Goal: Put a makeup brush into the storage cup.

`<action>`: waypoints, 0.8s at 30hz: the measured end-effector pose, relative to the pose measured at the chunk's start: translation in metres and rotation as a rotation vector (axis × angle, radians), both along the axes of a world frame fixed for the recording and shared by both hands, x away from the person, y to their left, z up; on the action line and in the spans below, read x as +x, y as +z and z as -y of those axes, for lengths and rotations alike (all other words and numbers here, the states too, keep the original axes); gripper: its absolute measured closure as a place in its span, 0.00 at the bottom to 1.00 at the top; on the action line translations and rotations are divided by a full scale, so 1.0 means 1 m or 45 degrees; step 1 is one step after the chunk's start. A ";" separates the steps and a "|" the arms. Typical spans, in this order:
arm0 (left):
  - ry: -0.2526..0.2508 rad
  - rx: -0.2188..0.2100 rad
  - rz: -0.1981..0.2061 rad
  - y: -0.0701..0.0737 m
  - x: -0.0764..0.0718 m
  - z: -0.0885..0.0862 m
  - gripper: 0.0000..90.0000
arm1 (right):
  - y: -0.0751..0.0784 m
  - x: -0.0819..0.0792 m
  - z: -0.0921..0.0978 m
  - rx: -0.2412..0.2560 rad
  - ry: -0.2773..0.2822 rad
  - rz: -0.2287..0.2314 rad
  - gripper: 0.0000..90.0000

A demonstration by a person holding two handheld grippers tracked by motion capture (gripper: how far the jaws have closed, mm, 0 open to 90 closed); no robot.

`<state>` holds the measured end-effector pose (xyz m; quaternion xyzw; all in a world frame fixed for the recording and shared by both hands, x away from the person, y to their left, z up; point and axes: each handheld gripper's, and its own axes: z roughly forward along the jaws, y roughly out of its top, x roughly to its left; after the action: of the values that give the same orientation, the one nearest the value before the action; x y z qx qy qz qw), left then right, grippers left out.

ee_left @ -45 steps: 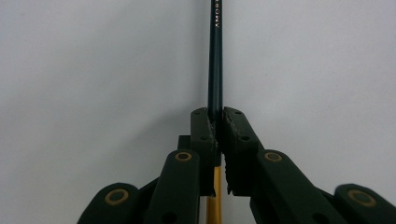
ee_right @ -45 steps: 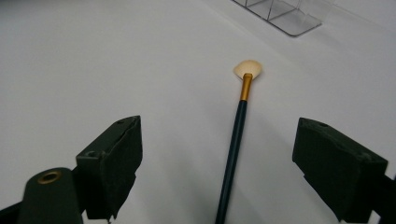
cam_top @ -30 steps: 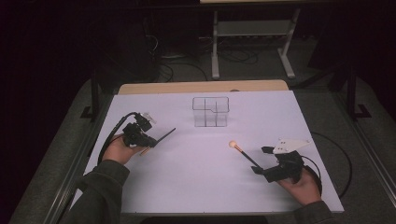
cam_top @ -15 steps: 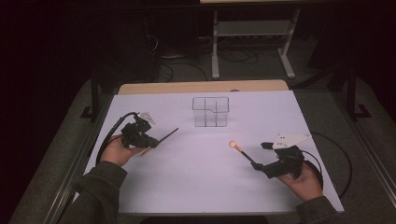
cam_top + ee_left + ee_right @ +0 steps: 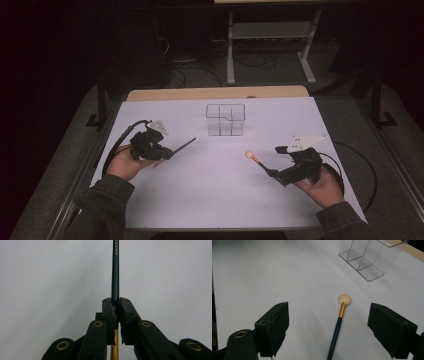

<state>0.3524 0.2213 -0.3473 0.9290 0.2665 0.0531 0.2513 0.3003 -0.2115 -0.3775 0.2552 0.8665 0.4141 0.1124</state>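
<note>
Dark teal brush (image 5: 336, 335), gold ferrule (image 5: 342, 309)

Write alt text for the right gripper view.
A fan-tipped makeup brush lies on the white table between the right gripper's wide-open black jaws, bristles pointing away. A clear, empty divided organizer stands beyond it at upper right.

The high view was dim: only the white worktop (image 5: 215, 190) caught light, and the floor and room beyond sank into near black. Shadows on the sheet were faint and soft. Detail there was coarse and slightly grainy. In the left gripper view the background was an even, flat grey with darker corners, and the near jaws were sharp. The right gripper view was brighter, its close jaws slightly soft.
</note>
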 end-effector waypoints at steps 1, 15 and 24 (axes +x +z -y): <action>-0.002 -0.009 0.005 0.000 -0.001 0.001 0.92 | 0.001 0.001 0.000 -0.001 0.007 0.002 0.18; -0.084 -0.033 0.036 0.008 -0.013 0.019 0.92 | 0.023 0.008 -0.004 -0.012 0.054 -0.003 0.18; -0.138 -0.023 0.033 0.009 -0.016 0.026 0.92 | 0.030 0.014 -0.011 -0.025 0.077 -0.019 0.18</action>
<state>0.3360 0.1958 -0.3385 0.9390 0.2130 0.0492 0.2656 0.3139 -0.2008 -0.3471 0.2308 0.8786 0.4068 0.0961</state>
